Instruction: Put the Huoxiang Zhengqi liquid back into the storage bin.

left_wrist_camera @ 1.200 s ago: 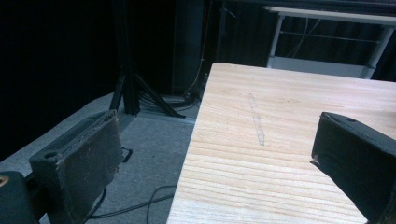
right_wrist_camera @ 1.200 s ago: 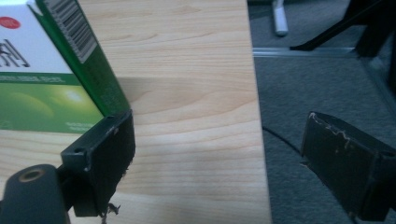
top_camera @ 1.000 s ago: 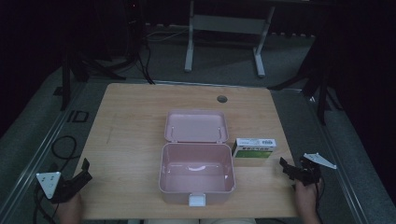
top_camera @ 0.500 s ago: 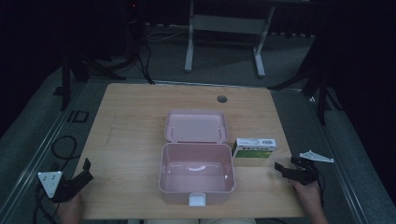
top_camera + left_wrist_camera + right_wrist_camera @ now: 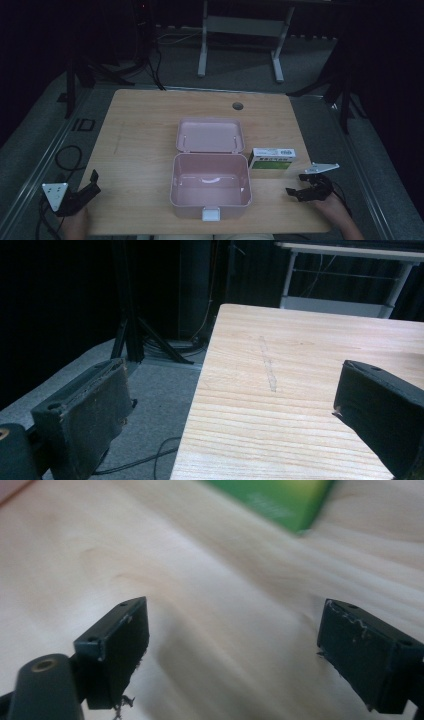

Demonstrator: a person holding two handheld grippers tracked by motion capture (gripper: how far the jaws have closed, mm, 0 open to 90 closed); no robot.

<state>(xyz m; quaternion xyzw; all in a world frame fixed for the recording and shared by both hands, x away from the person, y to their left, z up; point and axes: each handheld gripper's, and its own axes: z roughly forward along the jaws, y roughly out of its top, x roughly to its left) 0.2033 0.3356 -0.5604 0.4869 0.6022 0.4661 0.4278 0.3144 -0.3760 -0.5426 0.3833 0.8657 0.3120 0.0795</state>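
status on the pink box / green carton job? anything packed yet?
Done: the pink box is on the table with its lid open; its tray looks empty. In hand: nothing; the right gripper is open near the green-and-white carton, the left gripper open at the table's edge. Left, presumably: grasping the carton, boxing it, closing.

Overhead, forward-down (gripper views close).

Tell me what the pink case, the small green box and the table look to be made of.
Pink case: most likely moulded plastic, with smooth matte walls and a white clip at the front.
Small green box: probably printed cardboard, with flat faces and sharp folded edges.
Table: wood or wood-look laminate, light, with visible grain lines.
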